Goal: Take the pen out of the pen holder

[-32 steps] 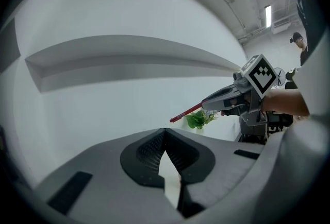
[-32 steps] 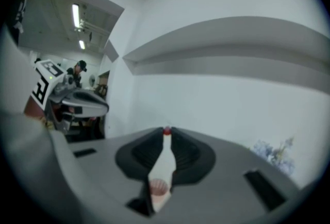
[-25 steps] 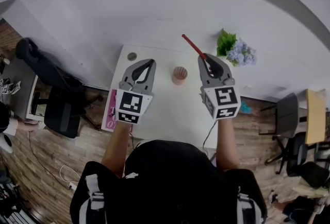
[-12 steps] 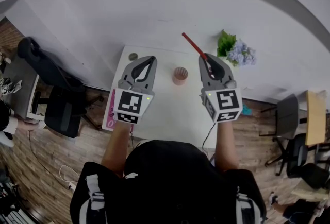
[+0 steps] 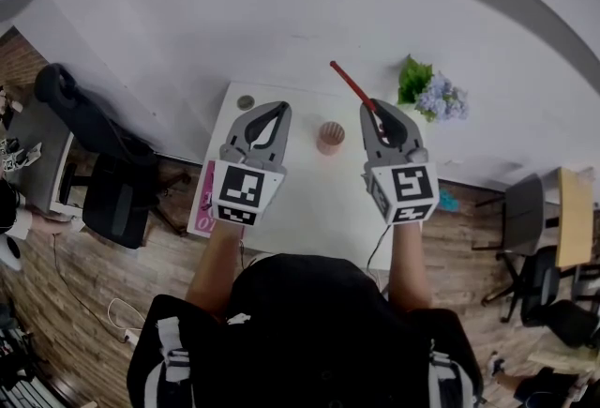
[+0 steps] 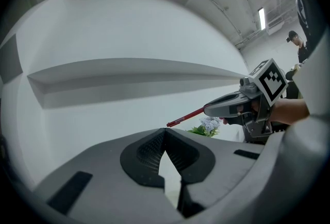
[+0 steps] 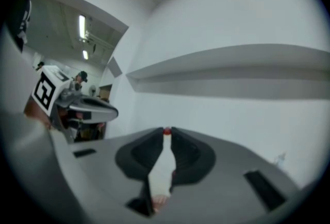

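1. At the desk's left edge, a pink sheet (image 5: 203, 205) is being partly covered in the head view by the marker cube of the left tongs. A small round object (image 5: 246, 101) is sitting near the far left corner of the white desk (image 5: 309, 200).
2. Left of centre, the left tongs (image 5: 279, 108) are being held level over the desk, their tips pressed together with nothing pinched between them.
3. Between the two tongs, the pen holder (image 5: 329, 136) is standing upright on the desk.
4. Right of the holder, the red pen (image 5: 349, 83) is being pinched at the tips of the right tongs (image 5: 377, 108). It is out of the holder and apart from it, its free end slanting away to the left.
5. At the far right, a bunch of flowers (image 5: 429, 92) is being shown by the desk's far right corner.
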Demonstrator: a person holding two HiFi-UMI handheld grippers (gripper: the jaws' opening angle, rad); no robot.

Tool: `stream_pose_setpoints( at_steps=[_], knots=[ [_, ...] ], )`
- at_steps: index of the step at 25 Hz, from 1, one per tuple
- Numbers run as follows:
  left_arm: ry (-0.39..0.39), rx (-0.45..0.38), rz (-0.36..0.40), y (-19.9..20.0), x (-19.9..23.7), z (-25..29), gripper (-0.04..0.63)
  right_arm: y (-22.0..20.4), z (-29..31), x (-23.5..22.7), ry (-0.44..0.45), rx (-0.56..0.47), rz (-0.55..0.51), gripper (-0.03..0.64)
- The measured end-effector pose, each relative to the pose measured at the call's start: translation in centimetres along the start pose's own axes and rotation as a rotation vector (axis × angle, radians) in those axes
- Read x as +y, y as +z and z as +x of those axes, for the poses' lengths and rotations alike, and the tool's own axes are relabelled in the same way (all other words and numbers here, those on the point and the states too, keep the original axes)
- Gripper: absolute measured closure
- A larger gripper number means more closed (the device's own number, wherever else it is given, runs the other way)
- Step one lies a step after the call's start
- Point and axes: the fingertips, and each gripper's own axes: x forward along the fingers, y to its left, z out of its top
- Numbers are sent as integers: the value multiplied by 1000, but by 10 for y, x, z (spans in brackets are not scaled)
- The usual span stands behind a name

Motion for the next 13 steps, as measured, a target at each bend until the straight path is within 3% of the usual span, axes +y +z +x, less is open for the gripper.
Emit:
stream_pose_setpoints(
  at_steps=[13],
  knots=[
    [-6, 4, 0, -2, -4, -3, 574, -5, -2, 7, 5, 46, 6, 548]
  ],
)
